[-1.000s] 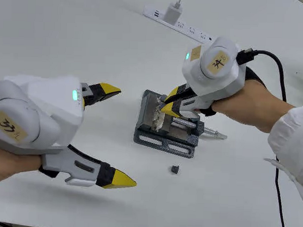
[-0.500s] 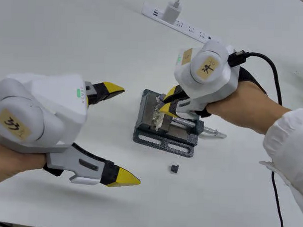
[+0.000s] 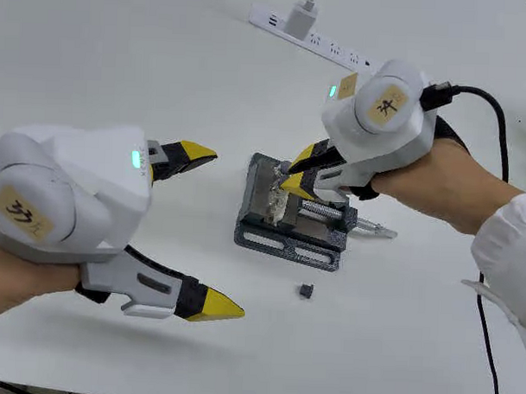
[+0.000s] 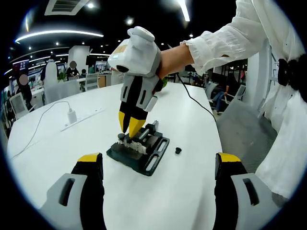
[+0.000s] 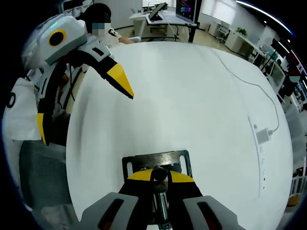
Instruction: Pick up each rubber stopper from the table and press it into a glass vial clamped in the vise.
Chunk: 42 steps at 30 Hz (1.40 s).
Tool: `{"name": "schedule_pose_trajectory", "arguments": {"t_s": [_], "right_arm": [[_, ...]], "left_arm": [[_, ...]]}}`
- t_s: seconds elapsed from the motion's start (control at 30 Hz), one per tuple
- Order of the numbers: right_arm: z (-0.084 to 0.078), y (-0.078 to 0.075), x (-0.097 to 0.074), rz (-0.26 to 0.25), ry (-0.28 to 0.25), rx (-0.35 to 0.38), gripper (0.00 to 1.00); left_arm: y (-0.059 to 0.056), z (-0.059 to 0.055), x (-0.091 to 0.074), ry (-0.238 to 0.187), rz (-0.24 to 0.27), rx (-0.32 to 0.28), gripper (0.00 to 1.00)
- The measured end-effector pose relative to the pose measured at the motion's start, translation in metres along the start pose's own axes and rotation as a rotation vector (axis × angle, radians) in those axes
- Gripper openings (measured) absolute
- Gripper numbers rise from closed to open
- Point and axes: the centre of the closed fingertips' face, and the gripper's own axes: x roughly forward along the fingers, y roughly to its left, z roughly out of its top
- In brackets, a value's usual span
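Observation:
A dark vise (image 3: 283,239) stands mid-table with glass vials (image 3: 276,202) clamped in it. My right gripper (image 3: 291,174) hovers right over the vials, jaws shut on a small black rubber stopper (image 5: 159,174) held between the yellow tips above the vise (image 5: 156,160). In the left gripper view the right gripper (image 4: 129,127) points down at the vials, two of which carry dark stoppers (image 4: 121,137). One loose stopper (image 3: 305,291) lies on the table in front of the vise. My left gripper (image 3: 208,230) is open to the left of the vise, holding nothing.
A white power strip (image 3: 312,39) with a charger plugged in lies at the far edge. A black cable (image 3: 499,162) trails from the right gripper down the right side. White tabletop (image 3: 164,55) spreads all round the vise.
The right gripper dipped left over the vise, then came back slightly up and right. The left gripper has hardly shifted.

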Motion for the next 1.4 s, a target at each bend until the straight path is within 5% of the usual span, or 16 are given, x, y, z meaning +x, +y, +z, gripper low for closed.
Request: {"name": "schedule_pose_trajectory", "arguments": {"t_s": [0.87,1.4], "right_arm": [[-0.003,0.004,0.008,0.037,-0.011,0.023,0.00],[-0.005,0.001,0.013,0.060,0.043,-0.039,0.00]], "left_arm": [[-0.001,0.000,0.001,0.005,-0.013,0.001,0.95],[0.000,0.000,0.003,-0.001,-0.013,-0.006,0.94]]}}
